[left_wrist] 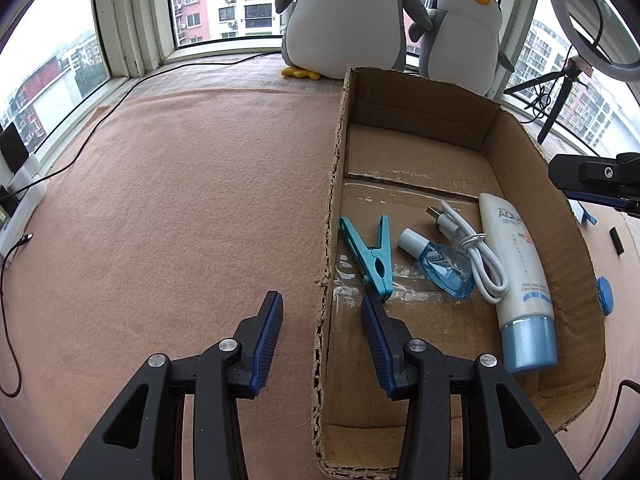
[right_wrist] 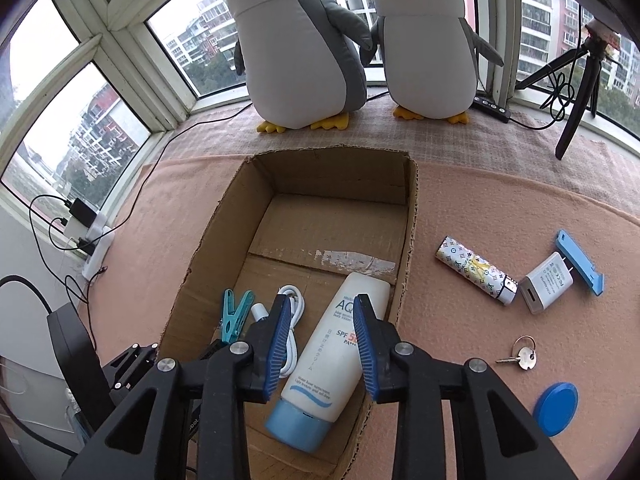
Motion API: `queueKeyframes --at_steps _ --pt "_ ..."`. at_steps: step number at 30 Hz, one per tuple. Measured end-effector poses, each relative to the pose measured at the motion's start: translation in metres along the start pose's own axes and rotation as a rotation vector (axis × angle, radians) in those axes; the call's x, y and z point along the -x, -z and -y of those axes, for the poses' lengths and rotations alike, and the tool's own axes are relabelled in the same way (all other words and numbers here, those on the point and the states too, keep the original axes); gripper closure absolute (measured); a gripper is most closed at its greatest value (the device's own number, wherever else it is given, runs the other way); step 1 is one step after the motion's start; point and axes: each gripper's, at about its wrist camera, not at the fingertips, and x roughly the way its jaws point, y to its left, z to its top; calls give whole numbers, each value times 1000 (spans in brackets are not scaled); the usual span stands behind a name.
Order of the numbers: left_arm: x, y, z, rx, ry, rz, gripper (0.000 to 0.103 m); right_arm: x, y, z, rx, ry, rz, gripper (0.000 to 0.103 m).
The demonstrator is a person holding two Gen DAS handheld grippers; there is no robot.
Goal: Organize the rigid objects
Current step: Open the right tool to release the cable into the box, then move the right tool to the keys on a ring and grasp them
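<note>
An open cardboard box (left_wrist: pixel 528 168) (right_wrist: pixel 408 232) lies on a pink cloth. Inside it are a white sunscreen tube (left_wrist: pixel 520 276) (right_wrist: pixel 340 356) with a blue cap, a coiled white USB cable (left_wrist: pixel 476 256) (right_wrist: pixel 294 304), a small blue bottle (left_wrist: pixel 444 266) and a teal clothes peg (left_wrist: pixel 370 256) (right_wrist: pixel 234 314). My left gripper (left_wrist: pixel 322 308) is open, straddling the box's left wall. My right gripper (right_wrist: pixel 322 312) hangs open above the tube, holding nothing. Right of the box lie a patterned lipstick-like tube (right_wrist: pixel 476 268), a white charger plug (right_wrist: pixel 546 286), a key (right_wrist: pixel 520 356) and a blue round lid (right_wrist: pixel 556 408).
Two plush penguins (right_wrist: pixel 300 48) (right_wrist: pixel 428 48) stand on the window ledge behind the box. A tripod (right_wrist: pixel 576 92) with cables stands at the right. A blue flat piece (right_wrist: pixel 580 262) lies by the charger. Black cables run along the left edge of the cloth (left_wrist: pixel 180 184).
</note>
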Motion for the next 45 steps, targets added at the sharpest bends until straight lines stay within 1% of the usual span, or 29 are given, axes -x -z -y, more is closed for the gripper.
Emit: queueKeyframes --at_steps 5,14,16,19,20,21,28,32,35,37,38,41,45 --pt "0 0 0 1 1 0 57 11 7 11 -16 20 25 69" --pt "1 -2 0 -3 -1 1 57 38 26 48 -54 93 72 69" --pt "1 -2 1 -4 -2 1 57 45 31 60 -72 97 77 67" --pt "1 -2 1 -4 -2 1 57 55 40 78 -93 107 101 58" --pt "1 -2 1 -4 -2 1 57 58 42 84 -98 115 109 53" --pt "1 -2 1 -4 -2 1 57 60 44 89 -101 120 111 53" --pt "1 -2 1 -5 -3 2 57 59 55 125 -133 177 72 53" --pt "1 -2 1 -4 -3 2 57 53 62 141 -159 168 44 53" --pt "1 -2 1 -5 -4 2 57 49 65 141 -114 192 32 54" --pt "2 -2 2 -5 -4 2 57 45 64 137 -75 205 22 56" --pt "2 -2 2 -5 -5 2 57 42 63 135 -60 207 14 59" --pt "1 -2 2 -5 -3 3 57 31 59 134 -27 200 -15 66" --pt "2 -2 2 -4 -1 2 57 14 56 132 20 184 -71 67"
